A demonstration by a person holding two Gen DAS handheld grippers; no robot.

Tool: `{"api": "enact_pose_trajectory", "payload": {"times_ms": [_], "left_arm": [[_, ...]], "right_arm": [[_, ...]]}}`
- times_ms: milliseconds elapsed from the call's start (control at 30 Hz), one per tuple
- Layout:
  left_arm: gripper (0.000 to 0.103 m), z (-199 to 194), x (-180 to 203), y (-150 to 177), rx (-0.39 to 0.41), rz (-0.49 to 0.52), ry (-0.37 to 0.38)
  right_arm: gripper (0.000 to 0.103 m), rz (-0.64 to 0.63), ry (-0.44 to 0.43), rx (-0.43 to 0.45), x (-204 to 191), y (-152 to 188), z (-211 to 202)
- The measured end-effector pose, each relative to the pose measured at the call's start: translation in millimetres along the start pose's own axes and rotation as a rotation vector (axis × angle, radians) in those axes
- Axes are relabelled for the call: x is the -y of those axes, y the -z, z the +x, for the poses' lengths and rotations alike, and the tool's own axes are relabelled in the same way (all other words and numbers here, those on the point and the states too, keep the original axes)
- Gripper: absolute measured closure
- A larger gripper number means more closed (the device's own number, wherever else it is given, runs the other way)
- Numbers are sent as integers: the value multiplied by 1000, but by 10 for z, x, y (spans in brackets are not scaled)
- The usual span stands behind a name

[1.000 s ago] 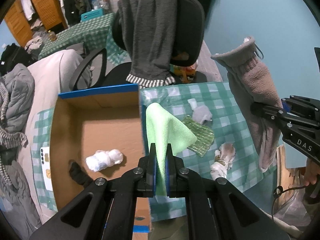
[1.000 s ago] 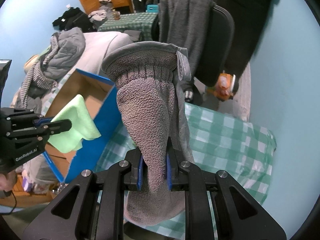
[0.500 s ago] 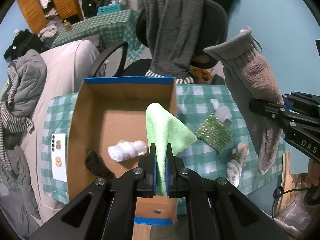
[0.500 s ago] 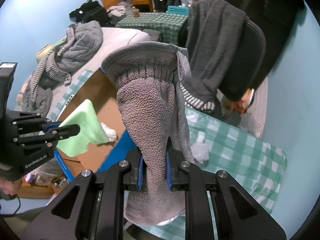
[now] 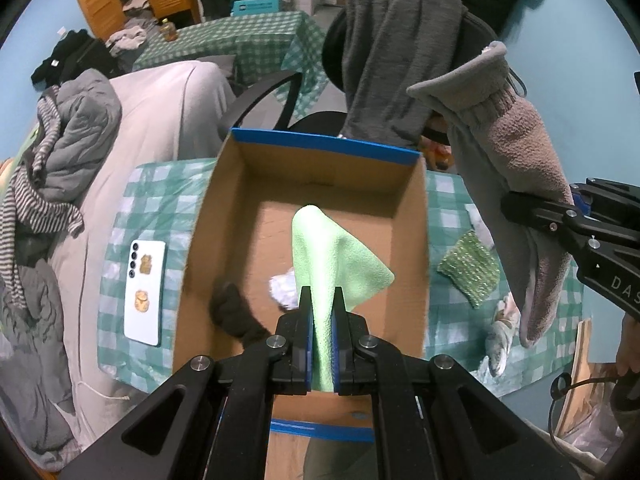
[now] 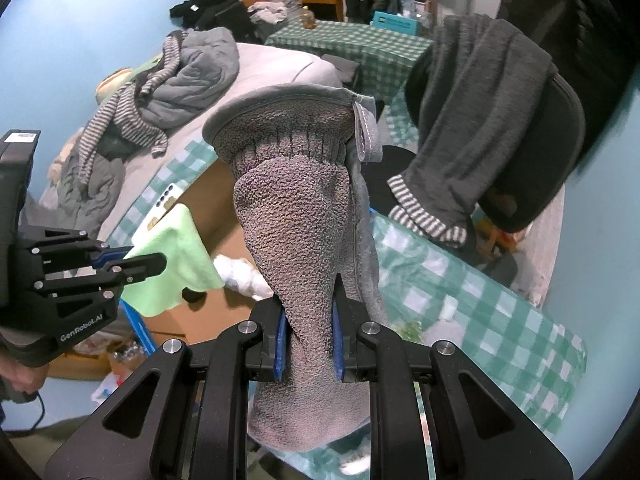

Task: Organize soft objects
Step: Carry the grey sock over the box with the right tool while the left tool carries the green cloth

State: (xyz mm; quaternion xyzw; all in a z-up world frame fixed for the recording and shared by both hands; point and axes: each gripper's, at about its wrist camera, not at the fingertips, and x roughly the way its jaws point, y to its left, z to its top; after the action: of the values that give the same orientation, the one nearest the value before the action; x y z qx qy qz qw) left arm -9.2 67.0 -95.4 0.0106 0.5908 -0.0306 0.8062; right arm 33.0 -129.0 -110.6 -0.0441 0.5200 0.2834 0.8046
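The light green microfiber cloth (image 5: 340, 268) hangs pinched between the blue pads of the left gripper (image 5: 322, 340), directly over the open cardboard box (image 5: 412, 240), its free corner drooping toward the box's right wall. Inside the box lie a white rolled sock bundle (image 5: 282, 288), partly hidden behind the cloth, and a dark sock (image 5: 234, 312) near the left wall. The right gripper (image 6: 307, 344) is clamped on a grey fleece mitten (image 6: 296, 216), which hangs with its cuff uppermost; in the left wrist view the mitten (image 5: 516, 184) is held in the air to the right of the box, above the green checked tablecloth (image 5: 448, 216). On that cloth, right of the box, lie a green knitted scouring pad (image 5: 470, 270) and a crumpled whitish rag (image 5: 500, 332); another pale item just past the pad is too hidden to name. Left of the box a white phone (image 5: 145, 292) lies face down on the table. Behind the box stands a black office chair (image 5: 476, 28) draped with a grey garment (image 5: 396, 60).
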Motion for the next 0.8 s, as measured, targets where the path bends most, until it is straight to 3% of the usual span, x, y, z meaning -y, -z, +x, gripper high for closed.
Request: {"api": "enact_pose_trajectory", "payload": {"times_ms": [800], "left_arm": [[97, 496, -555, -168, -83, -52, -2]], "right_arm": [[88, -4, -39, -102, -510, -427, 808]]}}
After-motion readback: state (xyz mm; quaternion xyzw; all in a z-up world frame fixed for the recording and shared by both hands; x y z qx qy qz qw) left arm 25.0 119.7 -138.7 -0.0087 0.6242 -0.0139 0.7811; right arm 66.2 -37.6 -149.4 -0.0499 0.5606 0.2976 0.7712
